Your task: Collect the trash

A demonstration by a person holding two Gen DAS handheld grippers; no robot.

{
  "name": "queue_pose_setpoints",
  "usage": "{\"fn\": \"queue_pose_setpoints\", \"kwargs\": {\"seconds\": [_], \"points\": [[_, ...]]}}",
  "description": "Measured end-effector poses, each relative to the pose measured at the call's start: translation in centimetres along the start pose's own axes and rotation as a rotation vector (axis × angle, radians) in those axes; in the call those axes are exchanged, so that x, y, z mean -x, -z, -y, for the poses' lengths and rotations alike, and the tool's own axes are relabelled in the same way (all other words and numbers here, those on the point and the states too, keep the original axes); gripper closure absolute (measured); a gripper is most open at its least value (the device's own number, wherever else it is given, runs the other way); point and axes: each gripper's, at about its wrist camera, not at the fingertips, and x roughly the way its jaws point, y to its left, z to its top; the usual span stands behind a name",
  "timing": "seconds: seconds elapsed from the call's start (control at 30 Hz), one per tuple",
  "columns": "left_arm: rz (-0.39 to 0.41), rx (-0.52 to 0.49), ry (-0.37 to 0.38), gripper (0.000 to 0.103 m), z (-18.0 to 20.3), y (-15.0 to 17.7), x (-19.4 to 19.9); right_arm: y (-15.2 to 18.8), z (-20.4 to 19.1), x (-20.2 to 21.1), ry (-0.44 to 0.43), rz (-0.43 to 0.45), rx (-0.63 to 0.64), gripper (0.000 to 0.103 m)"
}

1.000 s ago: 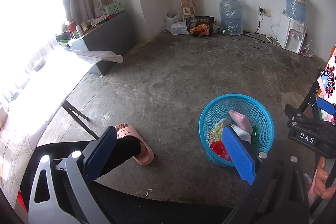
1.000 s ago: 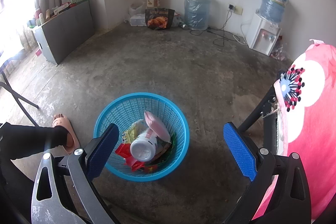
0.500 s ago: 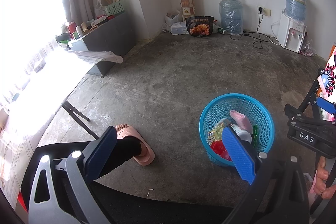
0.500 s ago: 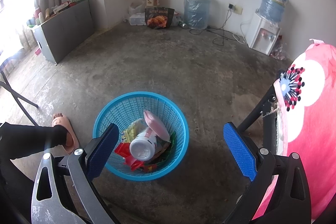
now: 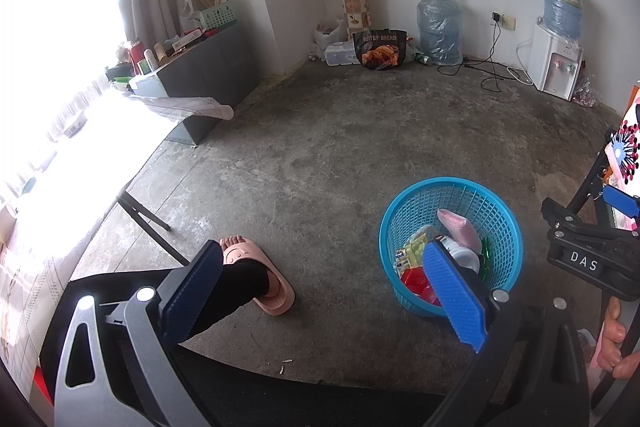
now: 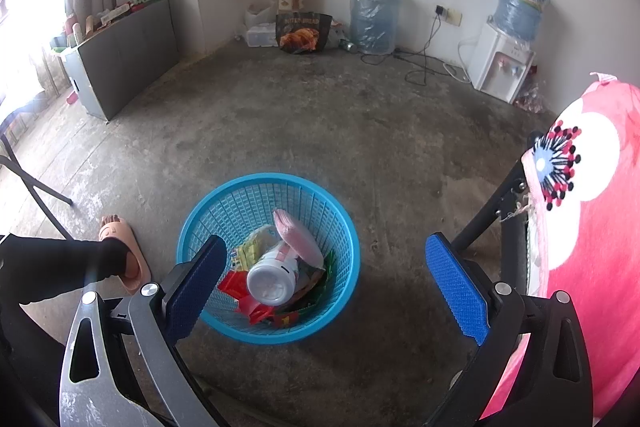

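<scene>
One blue basket holding one white bottle, one pink pouch; both grippers' jaws wide, empty.

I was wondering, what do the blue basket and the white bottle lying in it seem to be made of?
The blue basket looks like moulded plastic: a uniform glossy colour with a regular lattice of slots in its wall. The white bottle also looks plastic, judging by its smooth, slightly shiny base, though its label is too blurred to confirm.
</scene>
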Motion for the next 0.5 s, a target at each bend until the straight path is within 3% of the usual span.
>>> {"fn": "queue_pose_setpoints", "kwargs": {"seconds": [0.5], "points": [[0.002, -0.003, -0.002, 0.005, 0.06, 0.03, 0.04, 0.03, -0.12, 0.01, -0.004, 0.001, 0.002, 0.007]]}}
